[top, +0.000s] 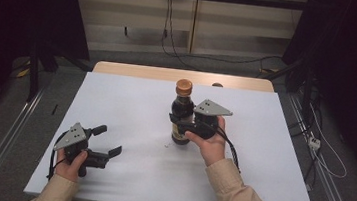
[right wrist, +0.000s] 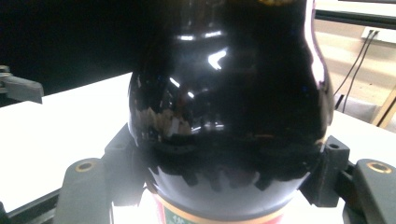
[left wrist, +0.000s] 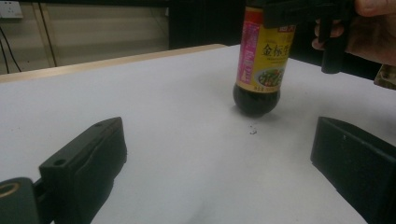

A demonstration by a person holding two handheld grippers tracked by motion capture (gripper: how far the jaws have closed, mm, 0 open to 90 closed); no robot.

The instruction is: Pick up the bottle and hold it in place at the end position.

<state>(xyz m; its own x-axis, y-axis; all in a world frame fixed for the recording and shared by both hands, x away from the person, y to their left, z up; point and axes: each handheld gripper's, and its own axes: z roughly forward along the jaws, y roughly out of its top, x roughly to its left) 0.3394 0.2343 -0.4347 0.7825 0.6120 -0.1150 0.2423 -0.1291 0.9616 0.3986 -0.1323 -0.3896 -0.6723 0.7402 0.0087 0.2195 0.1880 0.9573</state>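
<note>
White table (top: pixel 130 105) in dark room, right gripper (top: pixel 182 124) clamping dark sauce bottle (top: pixel 182 112), left gripper (top: pixel 107 141) spread wide

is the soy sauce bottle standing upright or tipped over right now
Upright. The soy sauce bottle stands on its base on the white table, orange cap on top, with the right claw clamped on its body.

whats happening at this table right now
A person works two handheld grippers at a white table. The right gripper is clamped on a dark soy sauce bottle with an orange cap, upright, its base at the tabletop. The left gripper rests near the table's front left, jaws open and holding nothing.
</note>
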